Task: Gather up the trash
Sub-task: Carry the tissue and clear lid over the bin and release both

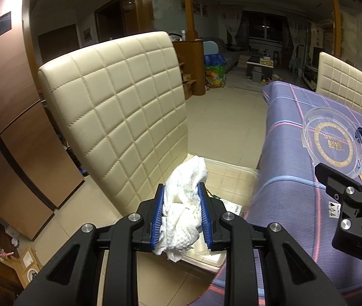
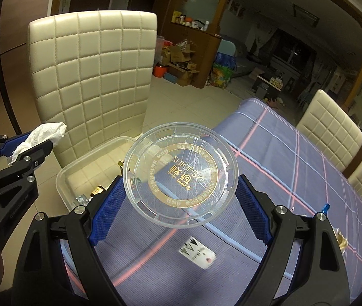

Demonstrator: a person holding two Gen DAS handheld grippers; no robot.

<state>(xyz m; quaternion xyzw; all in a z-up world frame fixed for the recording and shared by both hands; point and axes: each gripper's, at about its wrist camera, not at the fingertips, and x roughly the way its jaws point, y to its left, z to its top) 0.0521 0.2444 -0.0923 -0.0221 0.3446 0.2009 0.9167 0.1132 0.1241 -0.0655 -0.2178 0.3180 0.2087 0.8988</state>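
The clear lid point(image 2: 182, 176) carried a gold ring of small characters, too fine to read, around a gold mark and Latin letters seen mirrored through the plastic; they looked like "ZHIGUSIA", though I could not be sure. A white label point(image 2: 198, 254) on the cloth point(image 2: 283, 158) was blurred past reading. The side of the left claw's body bore faint embossed writing that could not be made out.

The right claw point(image 2: 181, 205) held the lid by its rim, one blue pad on each edge, its jaws spread wide around it. The lid was tilted up, above the table's near corner, with a clear bin point(image 2: 66, 176) below and to the left. In the left wrist view the same lid point(image 1: 333, 142) showed at the right, over the cloth point(image 1: 288, 158).

The left claw point(image 1: 182, 216) was closed on a crumpled white tissue point(image 1: 183, 204), which bulged out above and below the blue pads point(image 1: 158, 216). The tissue hung over the bin point(image 1: 232, 173), which stood on the tiled floor between a cream quilted chair point(image 1: 119, 107) and the table's edge. From the right wrist view the tissue point(image 2: 40, 137) poked out of the left claw point(image 2: 31, 148), in front of the chair point(image 2: 94, 76) and just left of the bin. A few small items lay in the bin, too unclear to name.
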